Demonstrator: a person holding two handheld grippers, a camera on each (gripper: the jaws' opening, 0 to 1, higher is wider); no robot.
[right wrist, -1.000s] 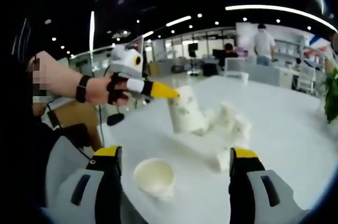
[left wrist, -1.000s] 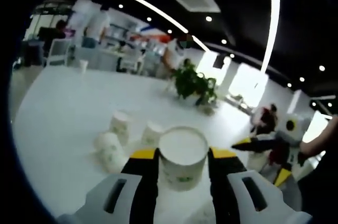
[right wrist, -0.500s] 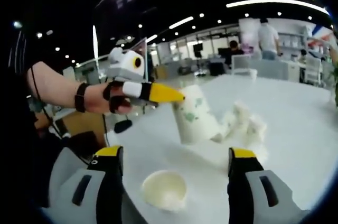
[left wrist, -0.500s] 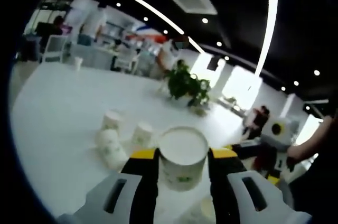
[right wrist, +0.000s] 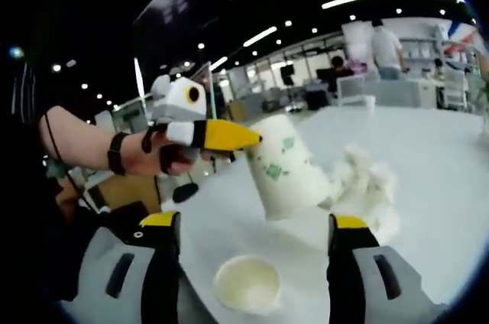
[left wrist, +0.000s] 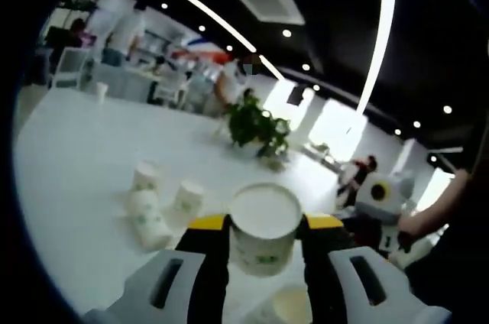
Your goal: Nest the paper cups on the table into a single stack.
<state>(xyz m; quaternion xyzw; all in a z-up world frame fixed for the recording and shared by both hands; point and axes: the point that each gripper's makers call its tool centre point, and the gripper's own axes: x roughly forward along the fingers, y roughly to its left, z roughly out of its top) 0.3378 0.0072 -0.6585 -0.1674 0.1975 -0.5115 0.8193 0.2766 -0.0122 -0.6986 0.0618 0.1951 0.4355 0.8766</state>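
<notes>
A white paper cup with a green print point(left wrist: 264, 232) is up off the table, and my left gripper point(left wrist: 264, 222) is shut on its sides just under the rim. In the right gripper view the same cup point(right wrist: 286, 167) hangs tilted, with the left gripper's yellow jaw tip point(right wrist: 221, 135) against it. Just below it an empty cup point(right wrist: 246, 283) stands mouth up on the white table point(right wrist: 428, 148). My right gripper point(right wrist: 254, 225) stands open around that standing cup, nothing pinched. Farther off sit two upright cups point(left wrist: 145, 177) point(left wrist: 188, 196) and one lying cup point(left wrist: 147, 218).
A potted plant point(left wrist: 256, 121) stands at the table's far side. A person's hand holds the right gripper point(left wrist: 380, 200) at the right of the left gripper view. Chairs, desks and people are in the background beyond the table edge.
The held cup has come nearer to the right gripper and tilted more, ending up above the standing cup. Both views have shifted with the hands. The right jaws stay open.
</notes>
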